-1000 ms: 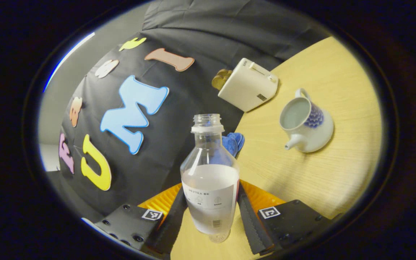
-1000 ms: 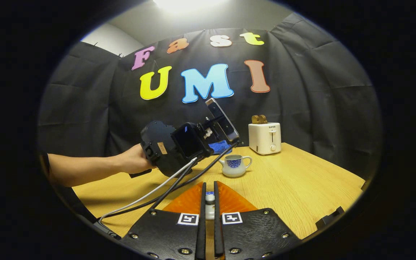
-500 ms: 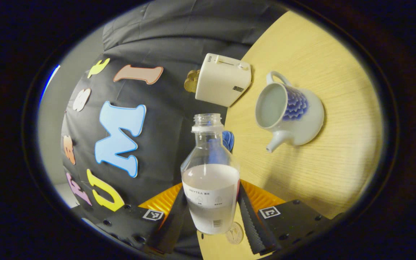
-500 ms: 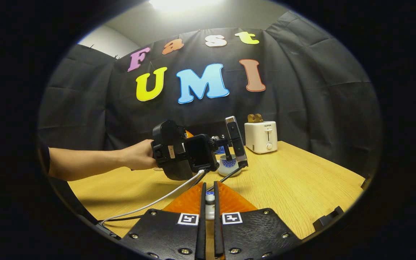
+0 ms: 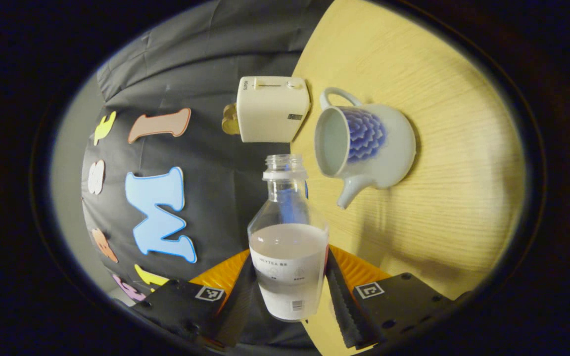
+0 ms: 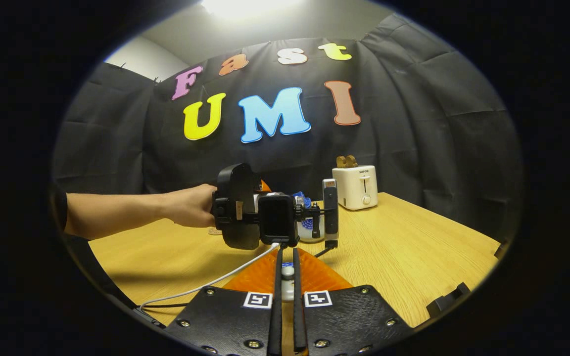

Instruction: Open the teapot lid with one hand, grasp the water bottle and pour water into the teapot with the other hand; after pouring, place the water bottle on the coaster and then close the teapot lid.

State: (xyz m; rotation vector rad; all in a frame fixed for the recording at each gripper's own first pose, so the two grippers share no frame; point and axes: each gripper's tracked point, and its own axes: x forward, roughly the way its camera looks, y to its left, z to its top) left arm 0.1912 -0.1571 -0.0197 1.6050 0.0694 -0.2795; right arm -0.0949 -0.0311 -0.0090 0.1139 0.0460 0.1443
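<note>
Two grippers work over a wooden table [image 6: 403, 257]. The left gripper [image 5: 290, 296] clamps a half-full, uncapped water bottle [image 5: 287, 237], its mouth just beside the lidless teapot [image 5: 364, 143], near a white toaster [image 5: 271, 109]. The right gripper [image 6: 285, 296] pinches the small lid knob [image 6: 288, 271] between nearly closed fingers.

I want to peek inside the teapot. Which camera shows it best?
The left gripper view: the teapot is close, lid off, its open mouth facing the camera beside the water bottle. In the right gripper view it sits far off, mostly hidden behind the left gripper.
</note>
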